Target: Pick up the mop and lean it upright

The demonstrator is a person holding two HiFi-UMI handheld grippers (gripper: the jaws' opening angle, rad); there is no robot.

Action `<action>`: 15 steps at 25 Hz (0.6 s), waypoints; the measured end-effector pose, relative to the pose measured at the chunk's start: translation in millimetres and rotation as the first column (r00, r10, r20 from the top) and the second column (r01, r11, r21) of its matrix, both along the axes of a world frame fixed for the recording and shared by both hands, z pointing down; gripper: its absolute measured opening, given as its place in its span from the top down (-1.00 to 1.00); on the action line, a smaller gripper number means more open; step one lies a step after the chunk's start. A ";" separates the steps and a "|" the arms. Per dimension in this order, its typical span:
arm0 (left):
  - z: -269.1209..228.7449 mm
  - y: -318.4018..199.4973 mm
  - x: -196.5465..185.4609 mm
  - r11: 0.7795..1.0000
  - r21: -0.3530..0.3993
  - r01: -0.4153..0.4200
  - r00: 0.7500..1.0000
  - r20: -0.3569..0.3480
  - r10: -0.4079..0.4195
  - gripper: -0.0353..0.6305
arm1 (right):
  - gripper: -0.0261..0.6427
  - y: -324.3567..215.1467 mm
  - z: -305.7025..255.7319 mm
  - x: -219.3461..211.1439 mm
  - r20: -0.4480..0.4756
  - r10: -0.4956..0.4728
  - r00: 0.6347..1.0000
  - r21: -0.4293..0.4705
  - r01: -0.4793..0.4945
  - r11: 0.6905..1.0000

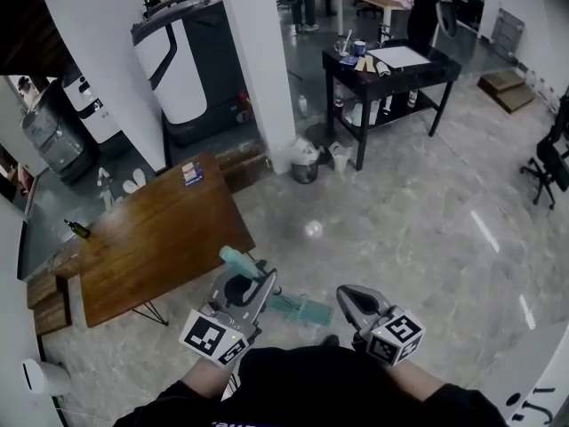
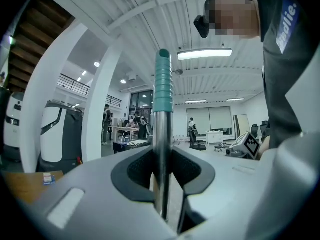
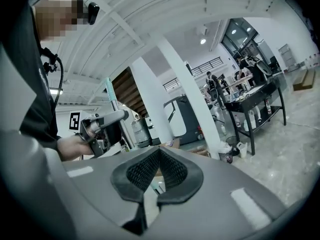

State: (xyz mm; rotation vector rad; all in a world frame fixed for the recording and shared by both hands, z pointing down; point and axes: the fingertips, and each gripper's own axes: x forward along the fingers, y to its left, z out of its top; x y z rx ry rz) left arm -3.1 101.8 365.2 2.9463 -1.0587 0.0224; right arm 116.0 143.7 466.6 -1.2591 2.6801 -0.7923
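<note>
Over the grey floor (image 1: 400,229) in the head view, the left claw (image 1: 253,285) grips the mop (image 1: 238,261), whose flat head shows between both claws. Left gripper view: the pole stands upright, clamped between the pads. Right gripper view: the right claw (image 3: 159,152) is closed and empty.

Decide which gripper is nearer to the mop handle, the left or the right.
Left. The left gripper is clamped on the mop handle itself. The right gripper sits beside it, jaws shut on nothing, not touching the handle.
</note>
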 end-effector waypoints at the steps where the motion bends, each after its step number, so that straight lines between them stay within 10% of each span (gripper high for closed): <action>1: -2.9 -9.8 8.4 1.000 0.007 0.005 1.000 -0.001 -0.005 0.58 | 0.91 -4.6 -1.3 8.9 0.004 0.013 1.000 -0.011 -0.013 1.000; 15: -1.0 -161.0 81.8 0.997 0.056 -0.062 0.996 -0.064 0.066 0.58 | 0.91 -117.7 25.0 86.8 -0.123 0.077 0.989 0.018 -0.075 0.997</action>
